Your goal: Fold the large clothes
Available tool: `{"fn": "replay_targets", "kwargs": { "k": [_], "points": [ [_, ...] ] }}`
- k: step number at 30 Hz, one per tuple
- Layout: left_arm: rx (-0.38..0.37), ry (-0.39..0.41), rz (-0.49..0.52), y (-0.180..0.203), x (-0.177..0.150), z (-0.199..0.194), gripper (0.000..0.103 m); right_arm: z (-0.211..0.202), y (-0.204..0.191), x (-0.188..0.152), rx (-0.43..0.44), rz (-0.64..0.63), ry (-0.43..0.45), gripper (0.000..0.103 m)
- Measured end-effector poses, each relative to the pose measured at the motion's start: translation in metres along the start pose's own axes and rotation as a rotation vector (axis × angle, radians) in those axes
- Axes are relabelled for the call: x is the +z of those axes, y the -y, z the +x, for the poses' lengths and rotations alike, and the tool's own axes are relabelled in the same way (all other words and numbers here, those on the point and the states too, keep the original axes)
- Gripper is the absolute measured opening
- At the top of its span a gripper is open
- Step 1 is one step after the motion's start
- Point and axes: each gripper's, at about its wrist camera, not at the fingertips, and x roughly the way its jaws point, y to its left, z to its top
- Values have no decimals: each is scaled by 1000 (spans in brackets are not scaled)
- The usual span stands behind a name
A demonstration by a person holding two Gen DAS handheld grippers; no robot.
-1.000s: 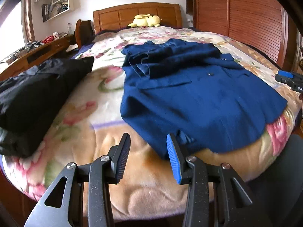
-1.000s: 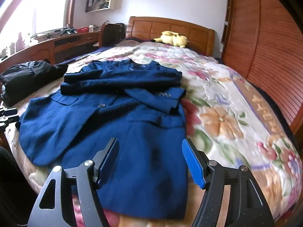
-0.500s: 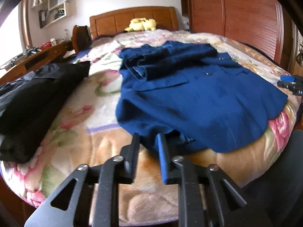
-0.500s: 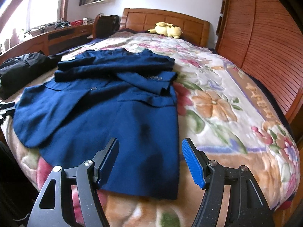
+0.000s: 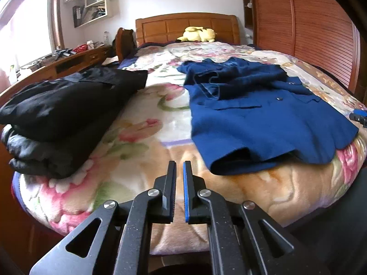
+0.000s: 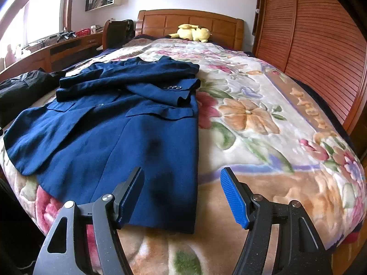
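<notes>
Navy-blue wool, a jacket (image 6: 119,123) lies flat on the floral blanket (image 6: 263,123) of the bed, filling the left and centre of the right wrist view and the right half of the left wrist view (image 5: 257,119); its sleeves are folded across the chest and its hem reaches the blanket's near edge. At the bottom centre of the left wrist view, the left gripper (image 5: 179,178) has its jaws drawn almost together with only a thin slit between them, holding nothing, just left of the hem corner and apart from it. At the bottom of the right wrist view, the right gripper (image 6: 182,192) stands wide open above the hem's right corner. A stack of black clothes (image 5: 59,119) sits at the left of the left wrist view. A yellow plush toy (image 6: 192,33) rests by the wooden headboard (image 6: 188,20) at the top centre.
</notes>
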Motion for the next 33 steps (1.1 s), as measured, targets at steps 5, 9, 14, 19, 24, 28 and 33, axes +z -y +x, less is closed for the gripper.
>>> {"fn": "replay_targets", "kwargs": {
  "k": [5,9,14,19,24,28,33],
  "points": [
    [-45,9,-8,4,13,-3,36,4,3,1,6,8,-3,71],
    [-72,1,-3,16,23,13,39,13,5,3,-6,-6,-20,71],
    [-109,-91,4,30,25,48,39,29,13,5,-10,0,-63,71],
    [-113,-110,-1,31,22,56,40,37,15,4,20,-1,-93,71],
    [-101,-110,13,32,22,57,41,38,19,1,43,16,-96,71],
    [-95,-104,14,31,21,59,43,36,18,1,44,9,-96,71],
    [-93,-99,16,31,18,61,44,36,15,-1,49,6,-104,70]
  ]
}}
